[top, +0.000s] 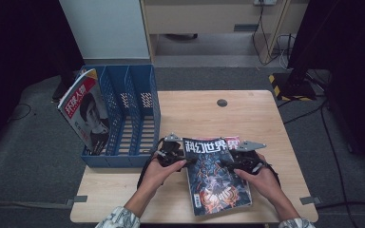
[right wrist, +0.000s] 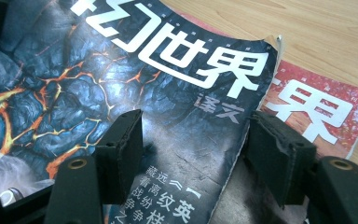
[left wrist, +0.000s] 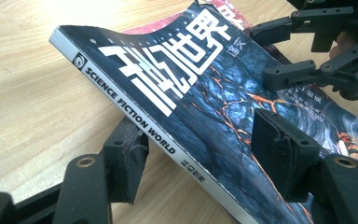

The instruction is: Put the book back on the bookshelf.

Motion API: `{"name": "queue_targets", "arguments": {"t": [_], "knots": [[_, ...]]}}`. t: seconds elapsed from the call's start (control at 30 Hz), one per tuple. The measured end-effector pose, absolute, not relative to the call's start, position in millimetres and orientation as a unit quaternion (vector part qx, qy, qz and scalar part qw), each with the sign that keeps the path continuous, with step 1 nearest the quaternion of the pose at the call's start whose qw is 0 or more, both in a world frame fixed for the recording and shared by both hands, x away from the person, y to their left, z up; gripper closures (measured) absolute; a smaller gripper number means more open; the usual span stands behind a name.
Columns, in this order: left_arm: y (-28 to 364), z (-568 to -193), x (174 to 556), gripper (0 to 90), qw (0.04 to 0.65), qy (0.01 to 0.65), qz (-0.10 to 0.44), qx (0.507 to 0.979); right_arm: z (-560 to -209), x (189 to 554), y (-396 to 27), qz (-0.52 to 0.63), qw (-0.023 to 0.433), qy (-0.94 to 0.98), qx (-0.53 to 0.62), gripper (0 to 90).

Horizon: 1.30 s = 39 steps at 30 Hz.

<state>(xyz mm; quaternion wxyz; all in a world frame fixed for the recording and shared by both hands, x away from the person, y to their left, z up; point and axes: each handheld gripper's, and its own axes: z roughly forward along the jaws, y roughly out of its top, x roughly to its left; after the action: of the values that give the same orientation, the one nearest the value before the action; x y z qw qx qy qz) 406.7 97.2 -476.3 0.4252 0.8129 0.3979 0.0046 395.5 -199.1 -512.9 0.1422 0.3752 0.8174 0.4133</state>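
Observation:
A dark blue magazine [top: 214,175] titled Science Fiction World lies on the wooden table [top: 204,114], on top of a red magazine [top: 234,140]. My left gripper [top: 186,161] is shut on its spine edge [left wrist: 135,121]: one jaw sits under the spine, the other presses on the cover, and that side is raised off the table. My right gripper [top: 225,164] is shut on the opposite, open edge [right wrist: 242,126], with one jaw on the cover and the other at the page edge above the red magazine [right wrist: 317,107]. The right gripper [left wrist: 289,51] also appears in the left gripper view.
A blue three-slot file rack [top: 128,114] stands at the table's left edge. A red-and-white magazine [top: 83,111] leans in its leftmost slot. A round cable hole [top: 222,102] is at the table's far side.

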Motion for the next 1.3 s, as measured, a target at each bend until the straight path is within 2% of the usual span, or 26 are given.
{"name": "queue_targets", "arguments": {"t": [0.43,1.3], "knots": [[98,-460,430,37.3,0.417,0.415,0.008,0.809,-513,395,-200,0.413,0.143,0.817,0.376,36.6],[95,-473,443,37.3,0.417,0.435,-0.030,0.798,-516,395,-201,0.422,0.135,0.810,0.384,35.7]]}}
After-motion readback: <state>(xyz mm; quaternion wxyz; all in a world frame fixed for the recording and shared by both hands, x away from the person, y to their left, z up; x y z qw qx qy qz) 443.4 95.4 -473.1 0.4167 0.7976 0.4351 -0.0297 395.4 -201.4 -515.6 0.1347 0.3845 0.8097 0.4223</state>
